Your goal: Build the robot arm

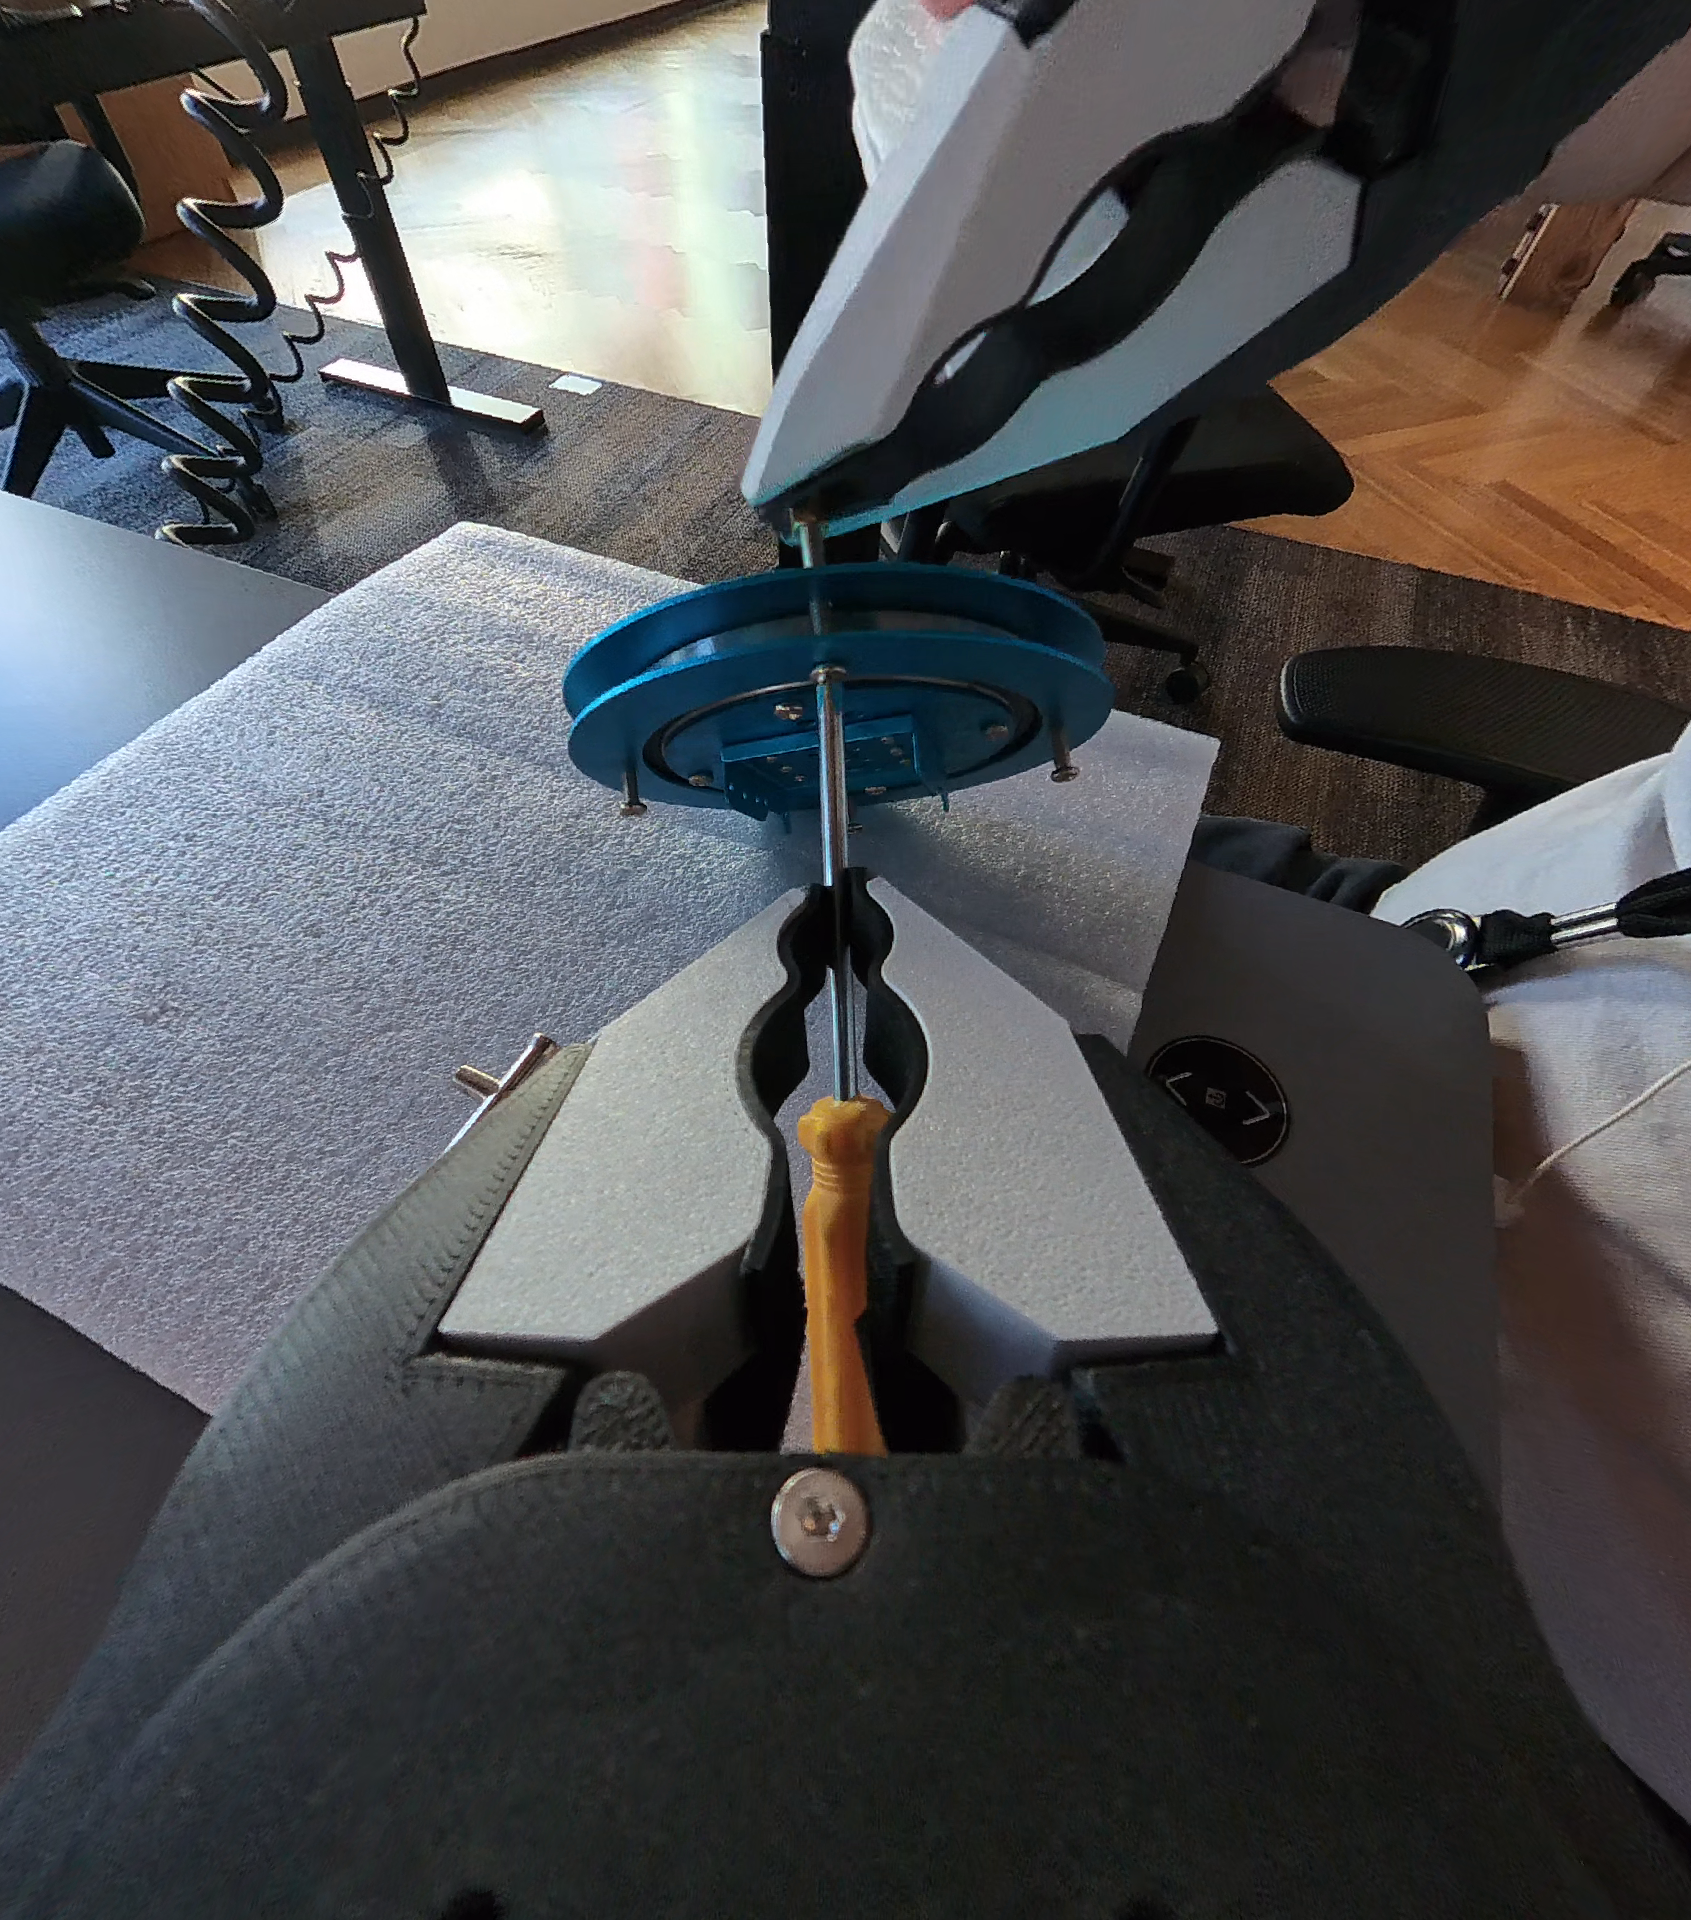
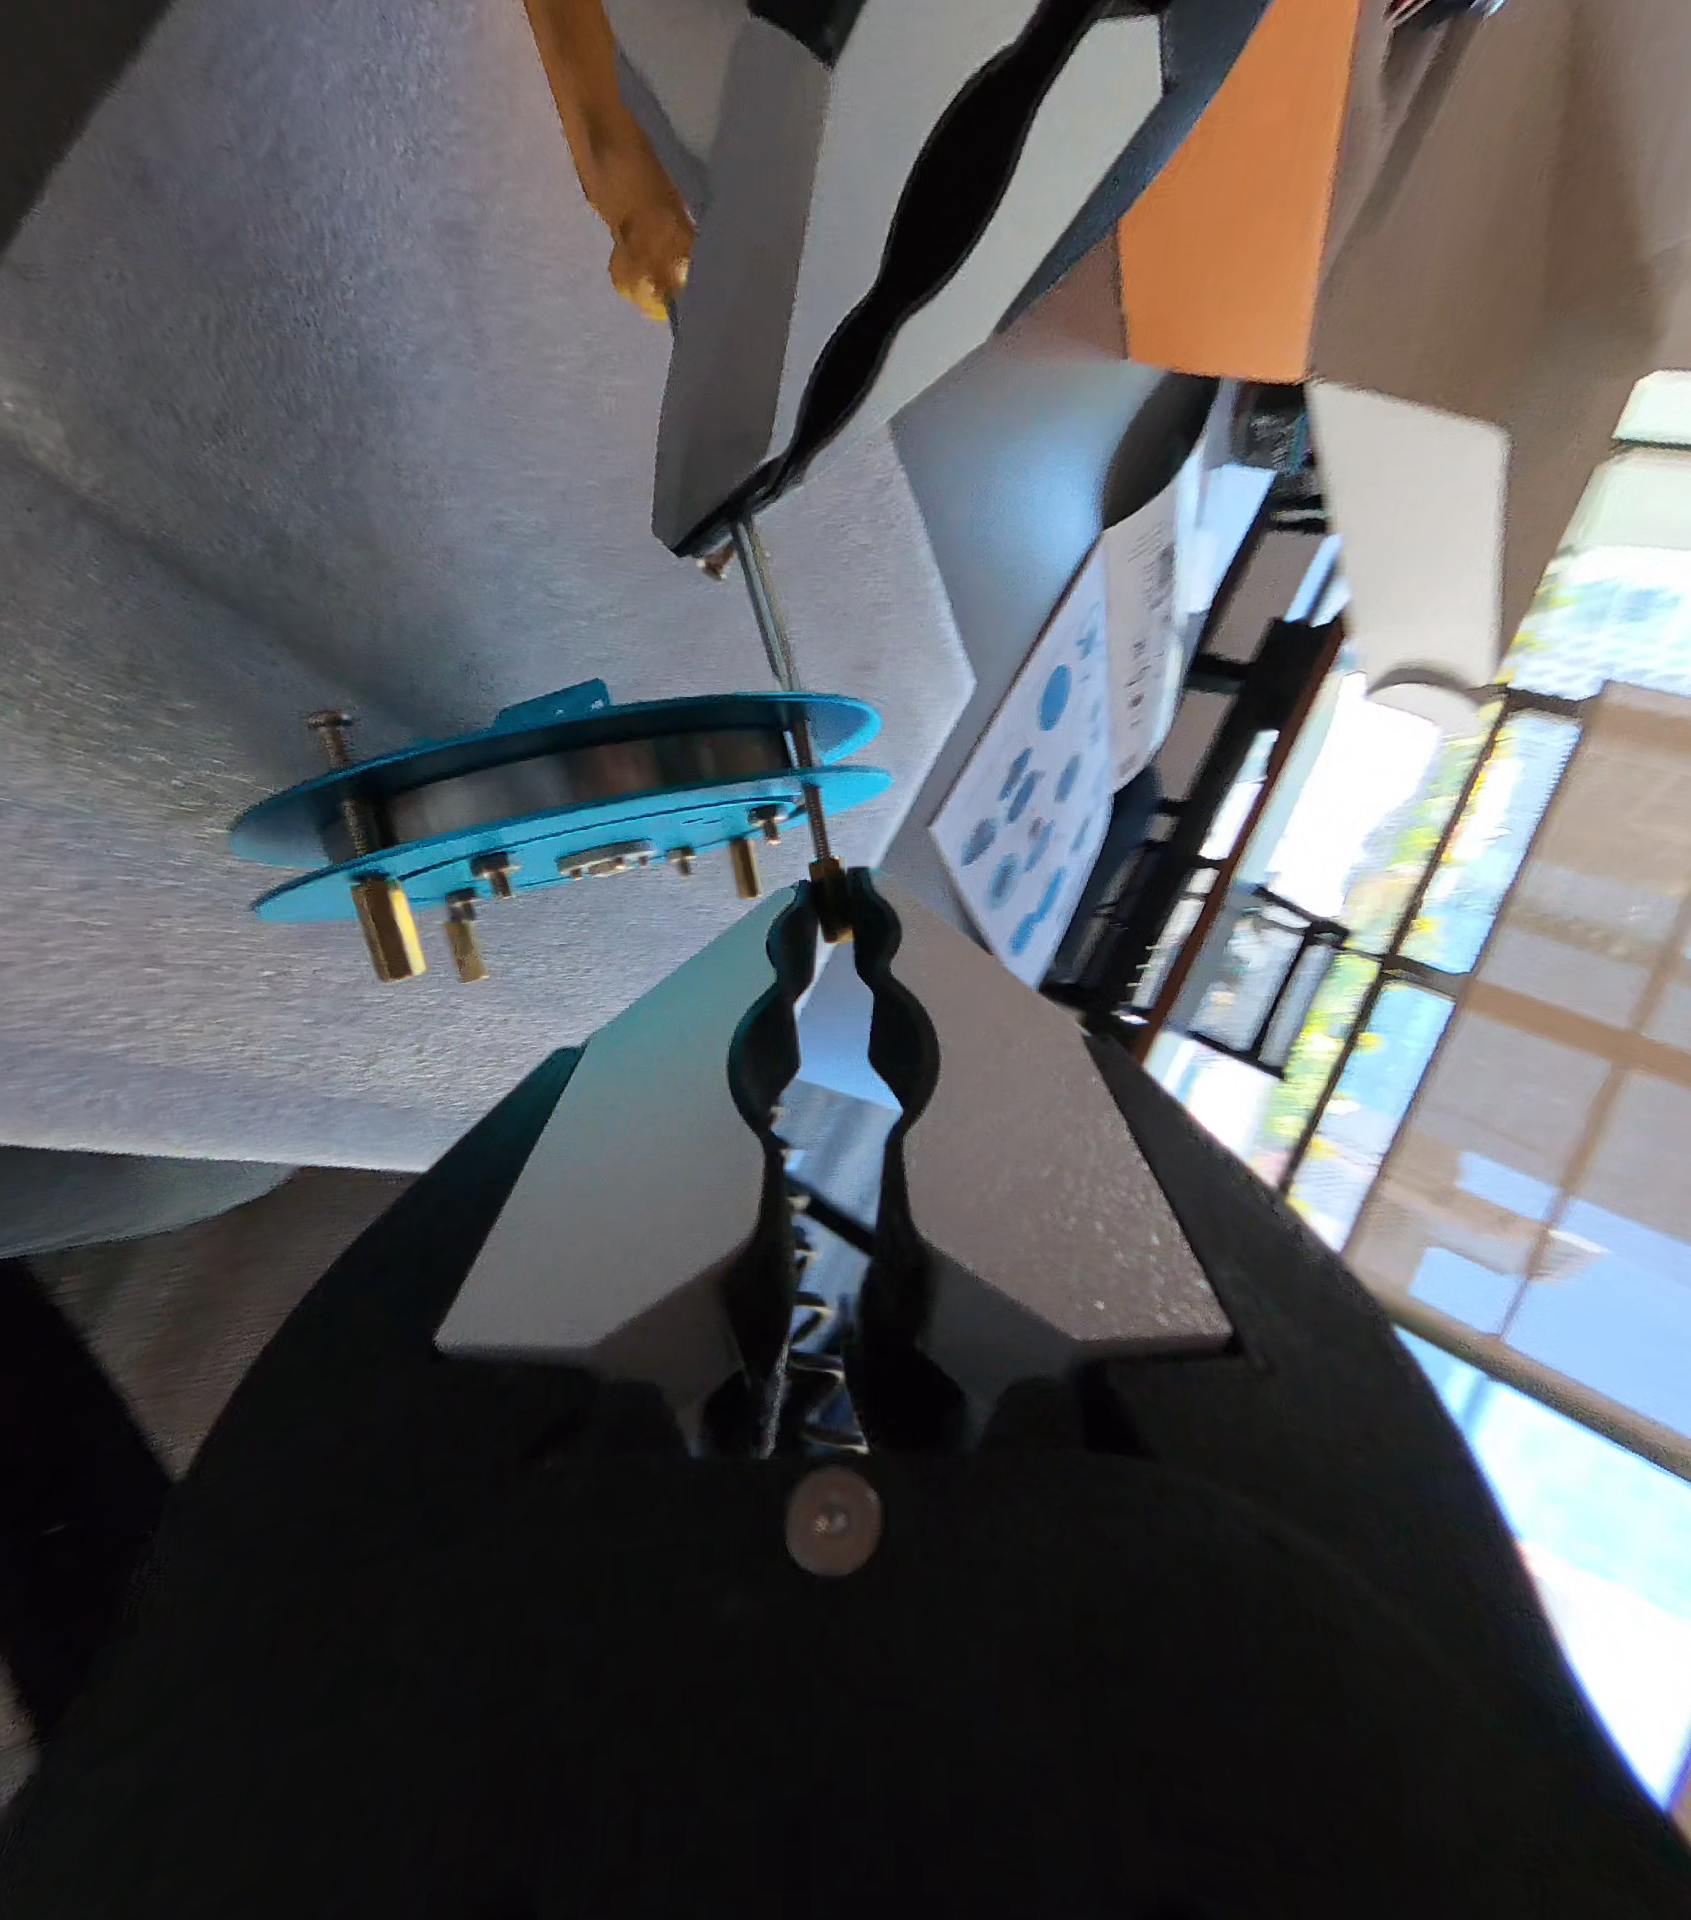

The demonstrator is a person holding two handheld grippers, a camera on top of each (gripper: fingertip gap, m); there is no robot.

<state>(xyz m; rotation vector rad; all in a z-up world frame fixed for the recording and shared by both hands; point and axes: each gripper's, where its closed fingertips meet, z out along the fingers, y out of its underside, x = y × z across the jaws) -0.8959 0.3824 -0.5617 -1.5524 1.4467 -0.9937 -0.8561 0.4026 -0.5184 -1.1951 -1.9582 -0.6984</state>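
My left gripper (image 1: 843, 883) is shut on an orange-handled screwdriver (image 1: 836, 1247). Its steel shaft runs forward to a screw head on a blue two-plate disc assembly (image 1: 675, 675), which hangs a little above a grey foam sheet (image 1: 301, 831). My right gripper (image 2: 830, 894) is shut on a brass standoff (image 2: 833, 920) at the disc's (image 2: 508, 821) rim, on the side opposite the screwdriver (image 2: 768, 634). In the left wrist view the right gripper (image 1: 805, 509) comes down from above. In the right wrist view the left gripper (image 2: 716, 540) is at the top. Other brass standoffs (image 2: 389, 930) and screws stick out of the disc.
A loose screw (image 1: 508, 1070) lies on the foam by my left finger. A grey flat device with a round black sticker (image 1: 1340, 1091) sits at the right, beside a person in white clothing (image 1: 1651, 1247). Office chairs (image 1: 1443, 707), a coiled cable (image 1: 228, 364) and a printed sheet (image 2: 1038, 790) lie beyond. Across from one pair of fingers to the other is roughly 7 cm.
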